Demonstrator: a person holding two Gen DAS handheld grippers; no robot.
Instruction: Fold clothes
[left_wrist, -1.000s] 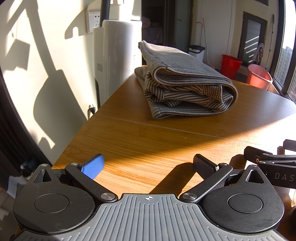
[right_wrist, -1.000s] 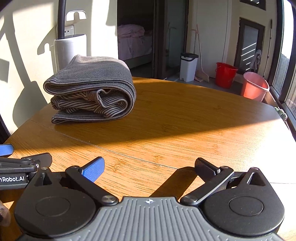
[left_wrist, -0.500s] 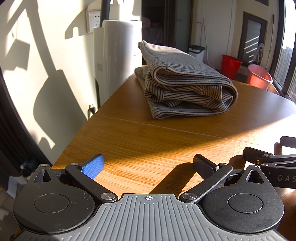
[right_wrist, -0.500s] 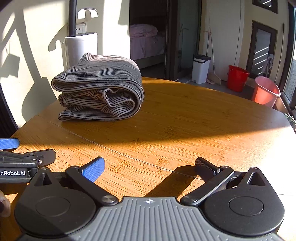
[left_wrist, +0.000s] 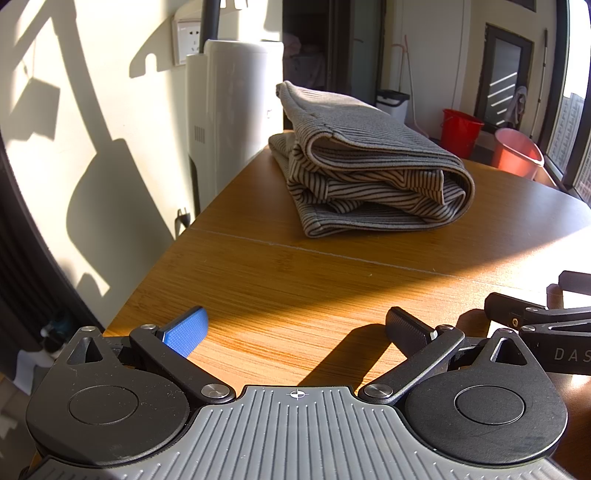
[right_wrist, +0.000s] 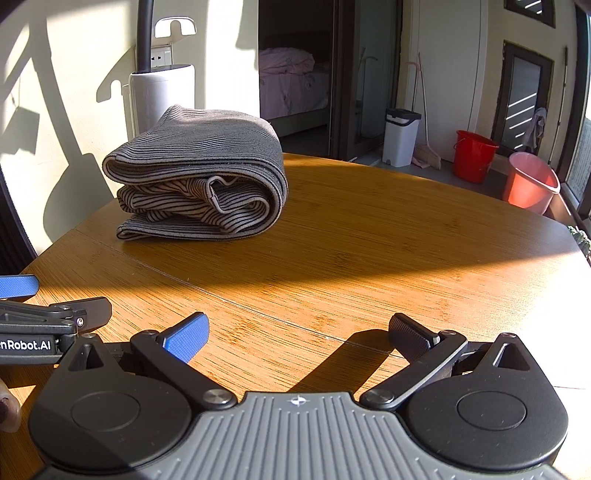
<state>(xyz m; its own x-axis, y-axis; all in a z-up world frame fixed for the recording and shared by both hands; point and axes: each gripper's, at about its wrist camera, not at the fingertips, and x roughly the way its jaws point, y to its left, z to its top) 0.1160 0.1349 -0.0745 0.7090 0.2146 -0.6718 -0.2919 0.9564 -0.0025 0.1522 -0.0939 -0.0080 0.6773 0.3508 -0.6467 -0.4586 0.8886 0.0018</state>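
Observation:
A grey and black striped garment (left_wrist: 369, 166) lies folded in a thick bundle on the far left part of the wooden table (left_wrist: 295, 280); it also shows in the right wrist view (right_wrist: 199, 184). My left gripper (left_wrist: 295, 328) is open and empty, low over the near table edge, well short of the bundle. My right gripper (right_wrist: 299, 332) is open and empty, beside the left one. Each gripper's side shows in the other's view.
A white cylindrical appliance (left_wrist: 229, 122) stands against the wall behind the table's left edge. A white bin (right_wrist: 400, 136), a red bucket (right_wrist: 474, 155) and a pink bucket (right_wrist: 532, 182) stand on the floor beyond the table.
The right gripper has shifted and turned, so the folded bundle sits further right in its view. The left gripper has hardly moved. Both stay open.

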